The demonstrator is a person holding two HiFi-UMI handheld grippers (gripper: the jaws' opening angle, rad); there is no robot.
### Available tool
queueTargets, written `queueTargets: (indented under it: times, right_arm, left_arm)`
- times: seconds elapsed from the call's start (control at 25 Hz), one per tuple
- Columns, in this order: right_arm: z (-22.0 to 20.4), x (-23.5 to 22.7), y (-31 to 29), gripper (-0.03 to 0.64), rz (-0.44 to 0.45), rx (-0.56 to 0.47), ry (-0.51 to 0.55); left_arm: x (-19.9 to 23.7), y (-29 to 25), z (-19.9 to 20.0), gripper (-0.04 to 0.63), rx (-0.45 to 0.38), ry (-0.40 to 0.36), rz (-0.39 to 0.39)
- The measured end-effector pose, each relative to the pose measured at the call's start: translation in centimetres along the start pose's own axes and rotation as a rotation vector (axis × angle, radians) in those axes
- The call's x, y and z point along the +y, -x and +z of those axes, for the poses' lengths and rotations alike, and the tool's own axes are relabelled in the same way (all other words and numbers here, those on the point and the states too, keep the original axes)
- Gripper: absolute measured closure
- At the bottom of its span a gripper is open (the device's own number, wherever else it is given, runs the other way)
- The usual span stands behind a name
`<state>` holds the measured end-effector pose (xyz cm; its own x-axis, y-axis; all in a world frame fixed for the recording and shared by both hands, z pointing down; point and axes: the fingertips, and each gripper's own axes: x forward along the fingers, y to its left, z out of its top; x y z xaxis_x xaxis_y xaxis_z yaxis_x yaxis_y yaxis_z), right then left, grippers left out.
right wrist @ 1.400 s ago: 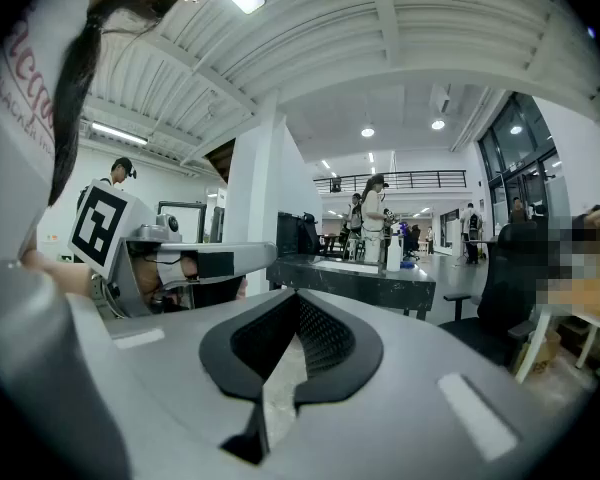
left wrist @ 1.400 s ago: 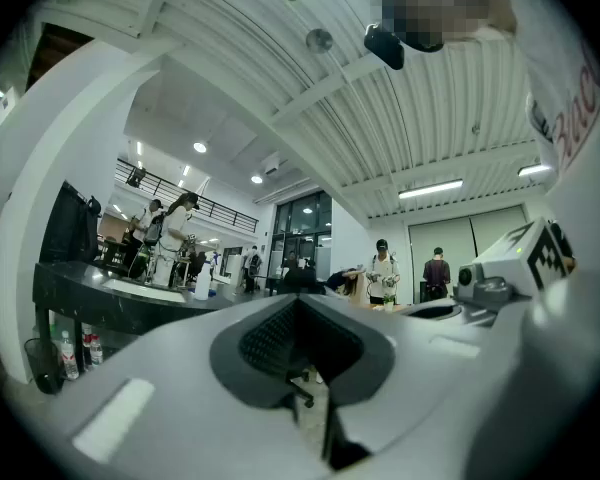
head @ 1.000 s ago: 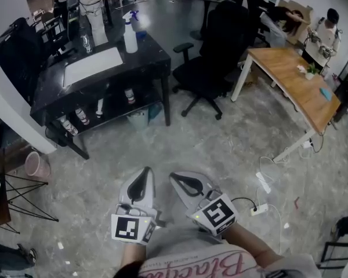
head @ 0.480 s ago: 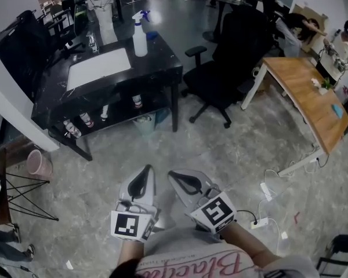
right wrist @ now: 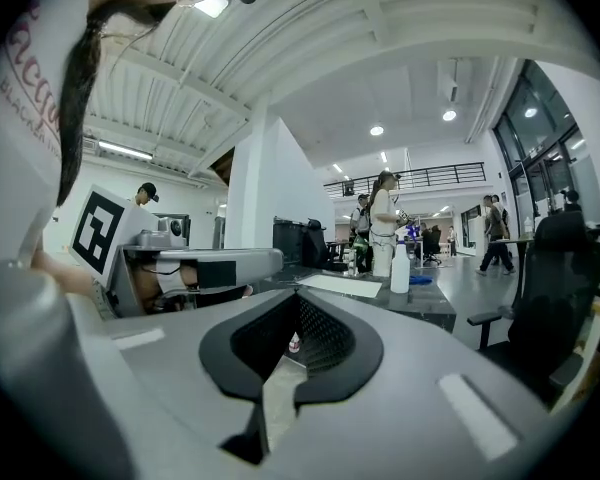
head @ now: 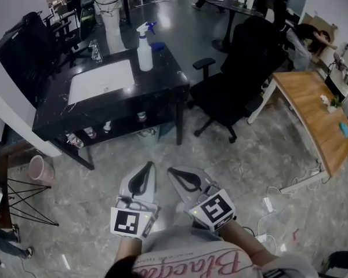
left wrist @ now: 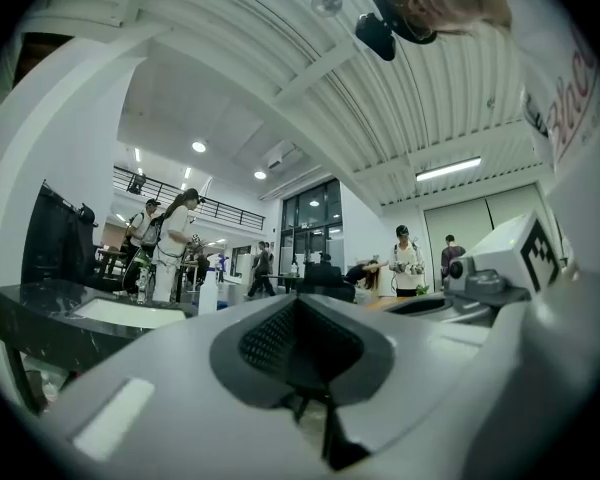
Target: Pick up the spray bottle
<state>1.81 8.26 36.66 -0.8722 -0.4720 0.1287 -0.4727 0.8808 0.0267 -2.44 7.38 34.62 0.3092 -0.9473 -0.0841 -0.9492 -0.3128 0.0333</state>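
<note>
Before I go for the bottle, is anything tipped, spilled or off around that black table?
Nothing stands out. The spray bottle stands upright near the far edge of the black table, beside a white mat lying flat, with no spill visible. Only loose cables lie on the floor near the wooden desk.

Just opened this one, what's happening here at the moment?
A person holds a gripper in each hand, low in front of the body, facing a black table. The left gripper and the right gripper both have their jaws together with nothing between them. The spray bottle stands upright on the far side of the table, beside a white mat, well out of reach of either gripper. No pickup has begun.
</note>
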Motion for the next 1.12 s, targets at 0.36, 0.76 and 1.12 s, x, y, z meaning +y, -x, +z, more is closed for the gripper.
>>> queueTargets:
  times: [0.36,0.76,1.12]
  right_arm:
    - [0.5,-6.3,-2.6,0.615,0.006,-0.013,0.019]
    - [0.5,-10.9,-4.5,0.615,-0.084,-0.044,-0.026]
    - [0.7,-16.2,-10.0,0.615,-0.101,-0.037,-0.047]
  left_arm:
    - [1.4,-6.6,0.0,0.597,-0.019,-0.027,0.0]
    - [5.1,-9.6,-1.8,0.597,0.015,0.019,0.054]
    - [8.8,-16.0,-2.7,0.597,0.027,0.008,0.014]
